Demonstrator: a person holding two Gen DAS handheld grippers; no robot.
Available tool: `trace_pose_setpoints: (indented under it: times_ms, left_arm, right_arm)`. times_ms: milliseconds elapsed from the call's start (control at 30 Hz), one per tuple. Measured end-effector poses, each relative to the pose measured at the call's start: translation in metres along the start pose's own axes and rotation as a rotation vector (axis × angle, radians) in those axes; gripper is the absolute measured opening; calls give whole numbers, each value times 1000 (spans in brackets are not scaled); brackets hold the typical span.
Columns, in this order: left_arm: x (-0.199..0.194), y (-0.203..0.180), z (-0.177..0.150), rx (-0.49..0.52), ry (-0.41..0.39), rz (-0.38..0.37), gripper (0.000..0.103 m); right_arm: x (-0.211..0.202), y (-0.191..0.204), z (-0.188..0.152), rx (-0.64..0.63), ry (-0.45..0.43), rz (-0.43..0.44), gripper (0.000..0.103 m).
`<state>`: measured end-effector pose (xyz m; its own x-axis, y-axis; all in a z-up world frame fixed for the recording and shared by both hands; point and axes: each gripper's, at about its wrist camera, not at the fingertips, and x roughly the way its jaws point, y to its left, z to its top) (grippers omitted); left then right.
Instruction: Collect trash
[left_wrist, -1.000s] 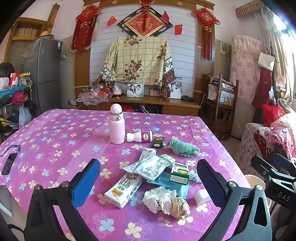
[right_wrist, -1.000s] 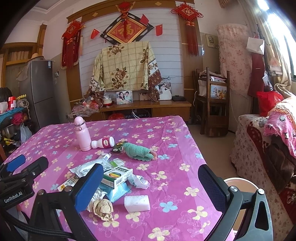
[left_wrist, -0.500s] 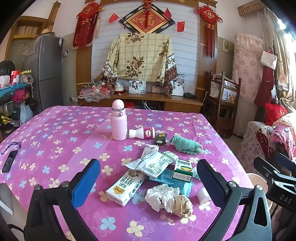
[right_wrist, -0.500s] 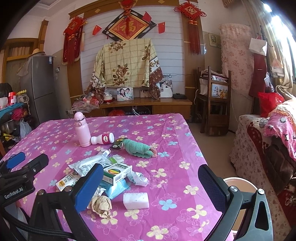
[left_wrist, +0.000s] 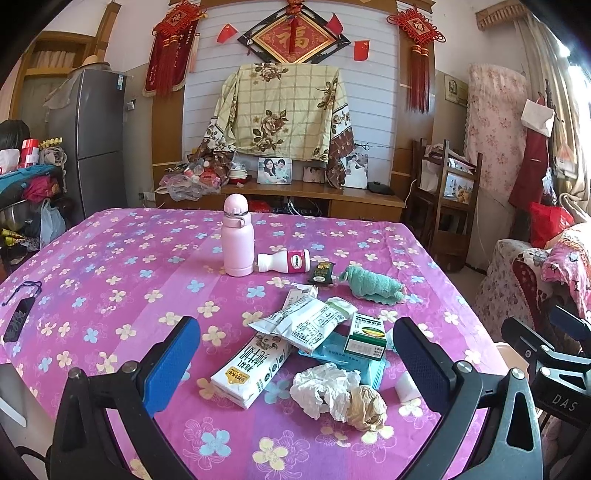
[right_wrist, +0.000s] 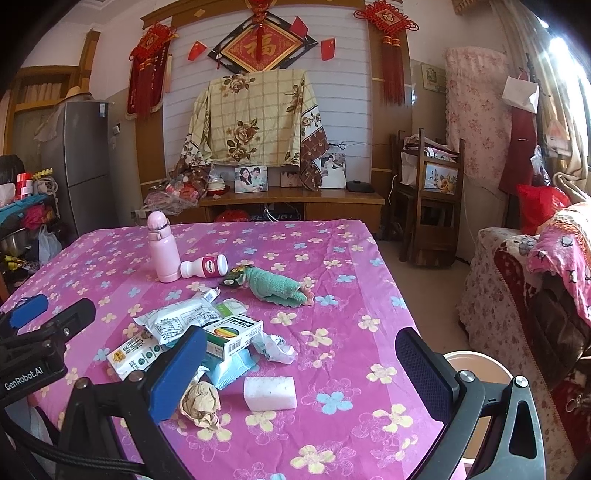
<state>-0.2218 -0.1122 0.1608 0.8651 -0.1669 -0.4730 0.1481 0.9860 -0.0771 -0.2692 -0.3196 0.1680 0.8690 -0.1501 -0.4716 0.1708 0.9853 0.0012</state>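
Both claws are hanging spread wide and gripping nothing: the left gripper at the bottom of its frame, the right gripper likewise. The trash pile is lying at lower centre on the pink floral tablecloth, crumpled paper nearest.

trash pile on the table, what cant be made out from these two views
- Blue packet, left wrist view: mostly covered by the green box and wrappers.
- Crumpled brown paper, right wrist view: partly behind the gripper's blue pad.
- Bin, right wrist view: contents hidden by its rim and the gripper.
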Motion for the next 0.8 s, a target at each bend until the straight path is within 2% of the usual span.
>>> trace_pose_setpoints:
  times_ms: [367,800]
  left_arm:
    - [5,0,-5,6,24,1,103]
    - [24,16,-14,7,95,16,103]
  right_arm:
    - [4,1,-3,-9,15,2,103]
    - [20,2,-9,-19,56,2,103]
